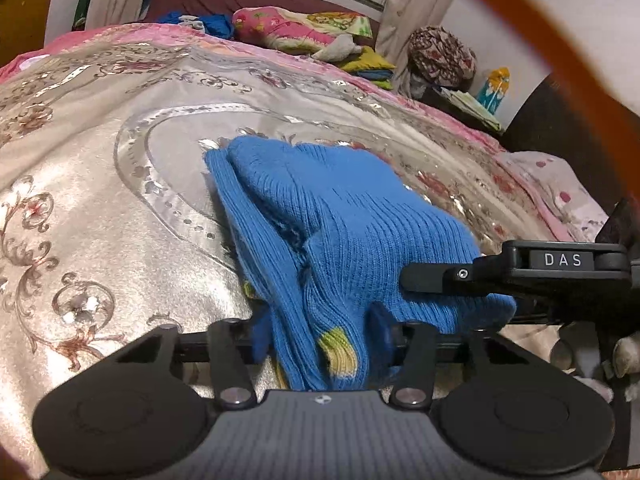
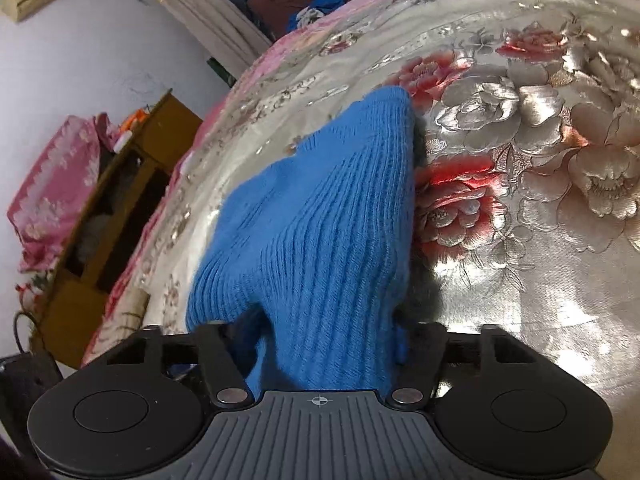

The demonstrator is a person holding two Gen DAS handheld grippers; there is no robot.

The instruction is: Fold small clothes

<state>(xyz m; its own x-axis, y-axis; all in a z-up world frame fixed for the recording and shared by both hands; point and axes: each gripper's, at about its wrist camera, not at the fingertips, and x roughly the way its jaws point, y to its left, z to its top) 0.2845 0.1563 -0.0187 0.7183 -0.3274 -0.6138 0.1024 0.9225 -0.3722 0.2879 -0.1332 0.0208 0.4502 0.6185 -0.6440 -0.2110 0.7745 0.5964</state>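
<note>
Soft, light knit sweater (image 1: 340, 216) above the bed (image 1: 100, 184); left tongs (image 1: 320, 336) and right tongs (image 2: 320, 344) clamped on its bunched edge, the best hold.

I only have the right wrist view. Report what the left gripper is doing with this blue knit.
Observer: The left gripper is shut on the blue knit at its near edge.
Operator: Describe that edge.
Observer: A yellow-green patch sits on it, right at the grip.
Operator: Say where my gripper shows from there.
Observer: The right gripper comes in from the right and pinches the knit's right side.
</note>
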